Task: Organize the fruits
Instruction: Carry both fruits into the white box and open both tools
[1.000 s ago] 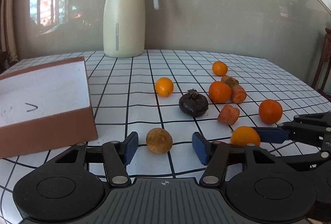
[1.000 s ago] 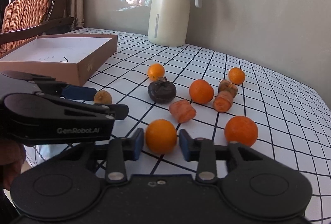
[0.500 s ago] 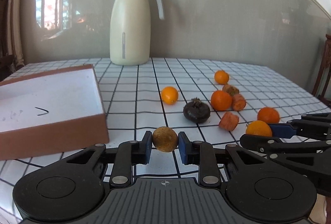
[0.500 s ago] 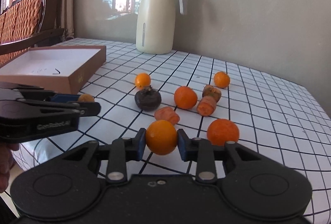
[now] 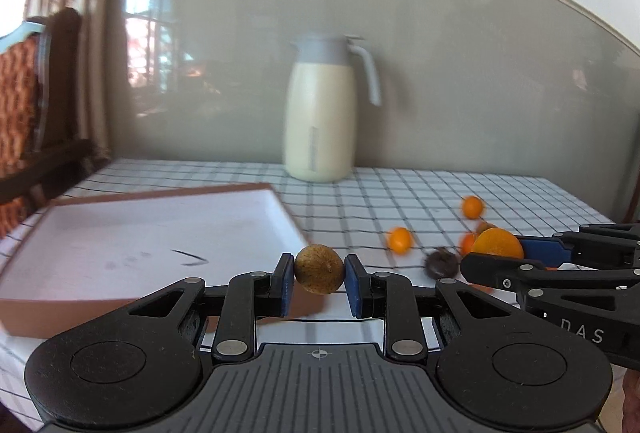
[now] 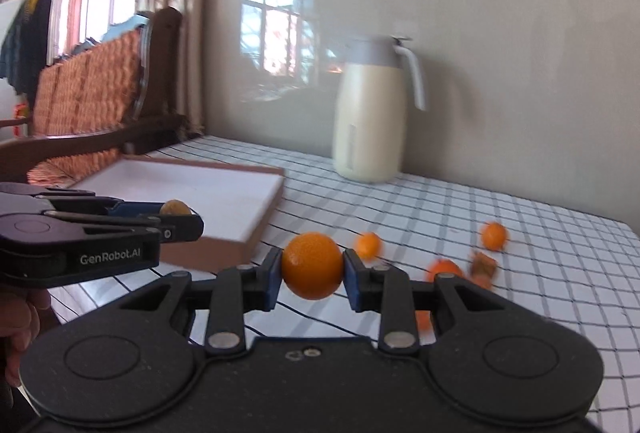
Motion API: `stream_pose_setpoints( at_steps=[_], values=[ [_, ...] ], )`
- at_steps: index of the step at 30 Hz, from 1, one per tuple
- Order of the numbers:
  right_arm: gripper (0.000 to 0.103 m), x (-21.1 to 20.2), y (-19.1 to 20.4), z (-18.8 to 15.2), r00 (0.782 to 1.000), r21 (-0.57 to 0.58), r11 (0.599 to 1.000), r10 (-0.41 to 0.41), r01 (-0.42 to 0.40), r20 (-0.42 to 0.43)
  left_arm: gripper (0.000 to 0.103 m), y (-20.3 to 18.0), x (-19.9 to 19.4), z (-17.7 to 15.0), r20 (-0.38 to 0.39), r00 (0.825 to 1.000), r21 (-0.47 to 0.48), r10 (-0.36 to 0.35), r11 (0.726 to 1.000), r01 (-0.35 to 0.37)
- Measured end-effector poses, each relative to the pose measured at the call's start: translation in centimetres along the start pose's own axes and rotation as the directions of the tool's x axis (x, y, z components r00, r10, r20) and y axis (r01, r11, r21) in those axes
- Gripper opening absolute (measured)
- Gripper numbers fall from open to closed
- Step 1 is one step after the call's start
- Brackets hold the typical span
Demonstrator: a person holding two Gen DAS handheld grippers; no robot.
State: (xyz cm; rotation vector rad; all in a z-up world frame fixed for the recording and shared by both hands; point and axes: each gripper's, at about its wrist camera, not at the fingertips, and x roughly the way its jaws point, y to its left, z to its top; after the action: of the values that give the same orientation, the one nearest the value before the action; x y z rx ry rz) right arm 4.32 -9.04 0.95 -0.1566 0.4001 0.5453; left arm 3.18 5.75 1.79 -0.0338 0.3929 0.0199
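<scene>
Checked cloth covers the table (image 5: 400,189), and a cream jug (image 5: 320,121) stands at its far edge by the grey wall. On my left gripper (image 5: 319,275) the blue pads are clamped on a brown fruit (image 5: 319,269), lifted just in front of the near corner of the shallow brown box (image 5: 140,245), whose white floor I see bearing only a pen mark. My right gripper (image 6: 312,267) pinches an orange (image 6: 312,265) clear of the cloth. Beyond, small oranges (image 6: 494,235) and a dark fruit (image 5: 440,263) lie scattered and blurred.
</scene>
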Motion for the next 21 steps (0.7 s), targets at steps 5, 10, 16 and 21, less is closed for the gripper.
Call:
stream_pose_setpoints(
  at_steps=[5,10,16,21],
  values=[
    [0.024,1.5,3.2,1.5,0.998,-0.041,0.997,0.062,-0.061,0.028,0.027,4.6,-1.3,0.1,0.018,0.996,-0.034,0.09,0.995,-0.089],
    [0.024,4.1,5.7,2.9,0.993,-0.079,0.991,0.111,-0.108,0.035,0.027,9.2,-1.7,-0.2,0.02,0.982,-0.054,0.189,0.981,-0.188],
    [0.024,7.9,7.8,4.1,0.989,-0.099,0.985,0.147,-0.143,0.032,0.027,13.6,-0.7,-0.3,0.0,0.963,-0.097,0.269,0.958,-0.268],
    [0.024,11.6,7.9,4.5,0.989,-0.074,0.986,0.148,-0.147,0.012,0.027,16.2,1.3,0.5,-0.004,0.946,-0.121,0.323,0.939,-0.321]
  ],
)
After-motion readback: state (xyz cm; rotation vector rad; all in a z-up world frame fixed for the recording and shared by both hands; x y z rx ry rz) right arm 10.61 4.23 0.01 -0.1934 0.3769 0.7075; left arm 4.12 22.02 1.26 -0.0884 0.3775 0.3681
